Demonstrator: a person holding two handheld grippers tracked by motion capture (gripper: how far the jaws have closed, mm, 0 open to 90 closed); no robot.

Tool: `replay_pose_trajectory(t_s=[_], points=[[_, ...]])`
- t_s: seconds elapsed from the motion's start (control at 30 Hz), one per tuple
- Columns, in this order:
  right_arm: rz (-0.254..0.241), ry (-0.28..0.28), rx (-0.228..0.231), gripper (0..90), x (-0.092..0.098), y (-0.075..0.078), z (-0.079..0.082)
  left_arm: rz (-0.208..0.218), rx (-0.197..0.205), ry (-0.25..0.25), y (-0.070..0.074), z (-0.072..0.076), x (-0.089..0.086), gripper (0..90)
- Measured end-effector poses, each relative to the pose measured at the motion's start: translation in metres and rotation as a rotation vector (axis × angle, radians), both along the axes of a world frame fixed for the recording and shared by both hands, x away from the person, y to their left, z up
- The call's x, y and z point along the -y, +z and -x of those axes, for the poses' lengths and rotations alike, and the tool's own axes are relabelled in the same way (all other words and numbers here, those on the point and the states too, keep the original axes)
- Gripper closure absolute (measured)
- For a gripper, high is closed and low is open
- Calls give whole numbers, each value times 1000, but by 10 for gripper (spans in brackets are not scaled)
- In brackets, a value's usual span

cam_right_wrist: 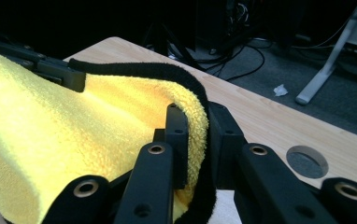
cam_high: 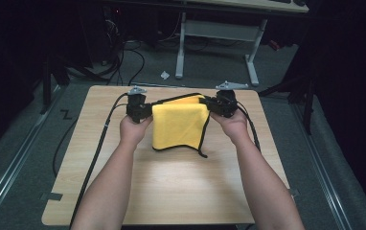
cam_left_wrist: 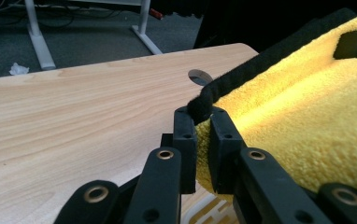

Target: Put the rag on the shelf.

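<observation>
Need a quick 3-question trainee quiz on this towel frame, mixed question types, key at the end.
1. True or false: the left claw is shut on the yellow towel.
2. What colour is the towel's edge trim? A) white B) black C) red
3. Fill in: the towel's lower edge hangs down to the wooden ____.

Key:
1. True; the right claw grips the opposite end too.
2. B
3. table
</observation>
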State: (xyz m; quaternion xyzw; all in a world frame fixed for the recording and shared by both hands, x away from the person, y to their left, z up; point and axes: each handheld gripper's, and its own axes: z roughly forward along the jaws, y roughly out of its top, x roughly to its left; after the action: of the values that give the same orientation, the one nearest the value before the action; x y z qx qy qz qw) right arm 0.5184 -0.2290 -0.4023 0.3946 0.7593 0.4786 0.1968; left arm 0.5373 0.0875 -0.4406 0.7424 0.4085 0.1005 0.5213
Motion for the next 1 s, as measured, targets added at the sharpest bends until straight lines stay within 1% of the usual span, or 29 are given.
replay_pose_trajectory(t_s=[0.1,0.23,0.47,0.57,0.63,0.8,0.93,1.0], points=[[-7,10,-14,804,3,-4,-1,-4,-2,-7,-3,1,1,830],[-29,5,-27,804,5,-9,-2,-3,-11,-10,-7,2,1,830],[-70,11,-68,798,9,-18,-5,-6,-10,-16,-14,6,0,830],[-83,12,-73,796,9,-21,-5,-4,-12,-18,-18,9,0,830],[-84,14,-75,796,9,-24,-6,-1,-15,-16,-21,10,0,830],[-102,12,-100,795,9,-32,-6,0,-32,-20,-29,12,-1,830],[-113,7,-124,794,10,-39,-6,-16,-40,-27,-34,14,0,831],[-111,7,-134,794,10,-42,-6,-11,-45,-24,-37,15,0,832]])
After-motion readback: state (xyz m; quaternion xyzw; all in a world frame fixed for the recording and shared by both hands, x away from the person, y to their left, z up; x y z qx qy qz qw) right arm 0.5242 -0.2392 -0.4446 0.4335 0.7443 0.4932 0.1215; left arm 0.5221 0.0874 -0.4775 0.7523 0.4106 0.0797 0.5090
